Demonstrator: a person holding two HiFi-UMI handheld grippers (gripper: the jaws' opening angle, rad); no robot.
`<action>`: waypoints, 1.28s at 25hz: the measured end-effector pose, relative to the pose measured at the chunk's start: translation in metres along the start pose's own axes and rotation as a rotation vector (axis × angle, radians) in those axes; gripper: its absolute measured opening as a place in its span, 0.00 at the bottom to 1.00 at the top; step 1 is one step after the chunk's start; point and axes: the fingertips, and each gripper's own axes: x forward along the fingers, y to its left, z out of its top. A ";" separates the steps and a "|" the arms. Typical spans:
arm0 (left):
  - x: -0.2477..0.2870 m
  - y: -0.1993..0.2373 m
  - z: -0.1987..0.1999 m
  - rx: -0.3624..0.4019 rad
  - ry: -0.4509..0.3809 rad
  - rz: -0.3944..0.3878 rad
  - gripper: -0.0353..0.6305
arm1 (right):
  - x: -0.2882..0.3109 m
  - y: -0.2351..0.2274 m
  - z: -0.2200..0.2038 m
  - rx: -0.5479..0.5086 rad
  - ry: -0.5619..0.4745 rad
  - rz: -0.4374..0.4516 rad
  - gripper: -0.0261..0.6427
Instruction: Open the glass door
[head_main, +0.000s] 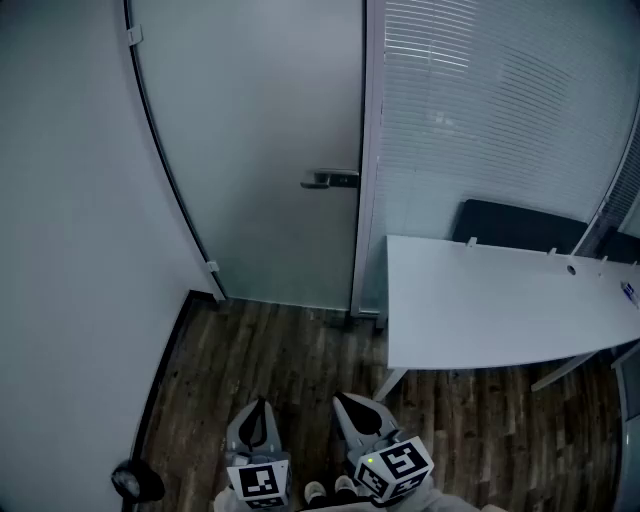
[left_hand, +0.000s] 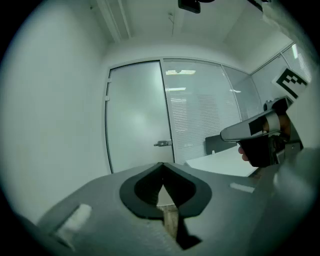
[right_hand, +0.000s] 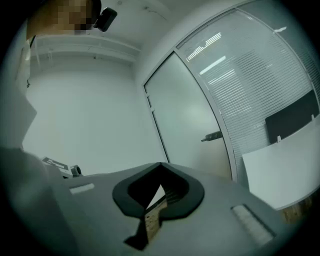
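the left gripper (head_main: 262, 408) sits low at the bottom edge of the head view, jaws pressed together with nothing between them; its own view shows the tips meeting. the right gripper (head_main: 352, 402) is just beside it, jaws likewise together and empty. both point roughly level toward the glass door (head_main: 250, 120), which stands closed in its frame, well apart from them across a strip of bare wooden floor (head_main: 270, 345). the door's handle (head_main: 330, 180) sits at its right edge, next to the pale frame post (head_main: 372, 150). on the left a plain wall (head_main: 70, 250) runs up to the door's hinge edge. on the right the white bench (head_main: 480, 300) juts in, its left edge near the post, narrowing the floor lane to the door. behind the bench is a glass partition with blinds (head_main: 500, 110).
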 end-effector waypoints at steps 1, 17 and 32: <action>-0.004 0.001 0.000 0.007 -0.001 0.003 0.06 | -0.002 0.002 -0.001 -0.001 0.003 0.000 0.04; -0.016 -0.009 0.006 0.021 -0.016 0.007 0.06 | -0.013 0.002 0.004 -0.011 -0.026 0.016 0.04; 0.086 0.035 -0.017 -0.045 -0.005 0.001 0.06 | 0.087 -0.037 -0.007 -0.020 0.037 -0.004 0.04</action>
